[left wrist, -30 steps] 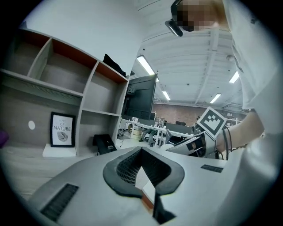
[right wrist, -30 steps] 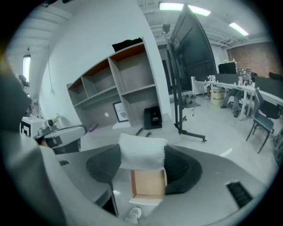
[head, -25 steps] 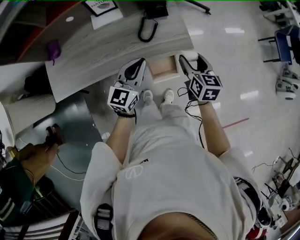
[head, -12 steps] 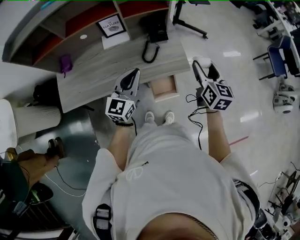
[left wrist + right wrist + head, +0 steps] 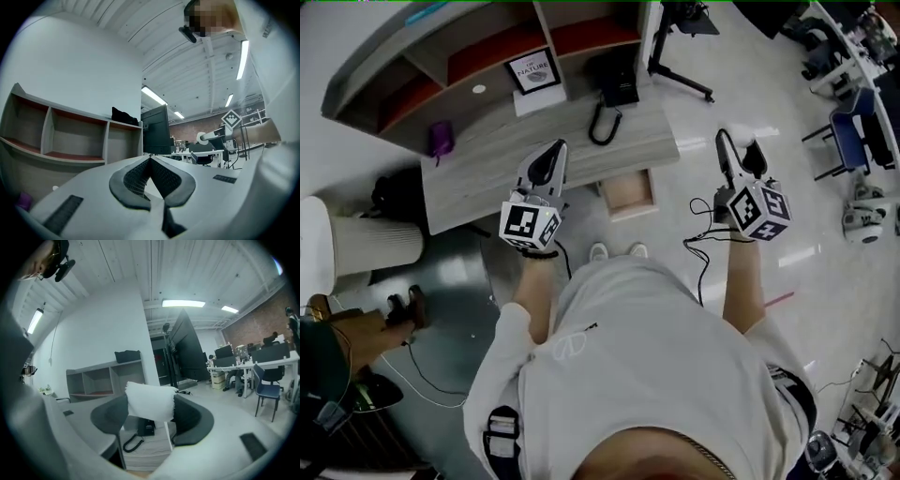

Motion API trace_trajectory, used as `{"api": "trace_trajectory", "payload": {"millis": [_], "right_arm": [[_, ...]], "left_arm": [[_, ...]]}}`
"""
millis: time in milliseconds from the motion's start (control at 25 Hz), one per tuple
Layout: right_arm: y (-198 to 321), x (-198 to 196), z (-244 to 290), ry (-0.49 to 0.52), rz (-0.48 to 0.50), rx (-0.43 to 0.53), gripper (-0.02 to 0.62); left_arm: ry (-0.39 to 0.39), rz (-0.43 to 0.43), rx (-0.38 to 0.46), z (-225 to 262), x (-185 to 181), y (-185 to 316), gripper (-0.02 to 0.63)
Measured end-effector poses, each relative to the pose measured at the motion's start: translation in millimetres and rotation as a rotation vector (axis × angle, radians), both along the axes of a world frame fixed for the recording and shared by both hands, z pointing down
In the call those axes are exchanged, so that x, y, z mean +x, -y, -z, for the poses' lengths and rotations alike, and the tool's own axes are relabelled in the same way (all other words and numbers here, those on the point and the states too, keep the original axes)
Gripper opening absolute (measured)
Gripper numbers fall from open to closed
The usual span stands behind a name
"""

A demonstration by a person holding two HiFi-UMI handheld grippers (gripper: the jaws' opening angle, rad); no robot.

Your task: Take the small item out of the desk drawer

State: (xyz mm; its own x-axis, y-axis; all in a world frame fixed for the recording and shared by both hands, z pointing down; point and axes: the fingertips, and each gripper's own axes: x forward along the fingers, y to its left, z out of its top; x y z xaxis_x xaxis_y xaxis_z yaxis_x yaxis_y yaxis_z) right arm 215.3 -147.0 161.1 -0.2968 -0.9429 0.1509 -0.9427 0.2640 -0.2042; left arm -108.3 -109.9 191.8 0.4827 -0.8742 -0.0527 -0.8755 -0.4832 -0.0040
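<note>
The small item (image 5: 151, 401) is a white, pillow-like packet, and my right gripper (image 5: 151, 414) is shut on it, its dark pads pressing on both sides. In the head view my right gripper (image 5: 741, 155) is raised over the floor, to the right of the desk's corner. The light wooden desk drawer (image 5: 628, 192) stands pulled out below the grey desk top (image 5: 506, 159), and its inside looks bare. My left gripper (image 5: 546, 161) hovers over the desk's front edge, left of the drawer. In the left gripper view my left gripper (image 5: 151, 159) is shut, with nothing between its tips.
On the desk are a black telephone (image 5: 614, 89), a framed sign (image 5: 534, 70) and a small purple thing (image 5: 441, 139). Shelves rise behind. A black stand (image 5: 680, 61) is at the back, chairs (image 5: 858, 112) at the right. Another person (image 5: 342, 333) crouches at the lower left.
Both grippers have risen and drawn apart from the drawer. The right one moved right with the white item in it. The drawer stays pulled out.
</note>
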Motion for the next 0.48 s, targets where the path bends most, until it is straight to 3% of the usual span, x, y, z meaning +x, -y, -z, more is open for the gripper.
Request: {"api": "trace_trajectory", "payload": {"millis": [480], "right_arm": [[-7.4,37.1,18.0,0.005,-0.122,0.027,0.276]], "left_arm": [[0.004,0.054,0.043,19.8,-26.9,2.8,-0.002]]}}
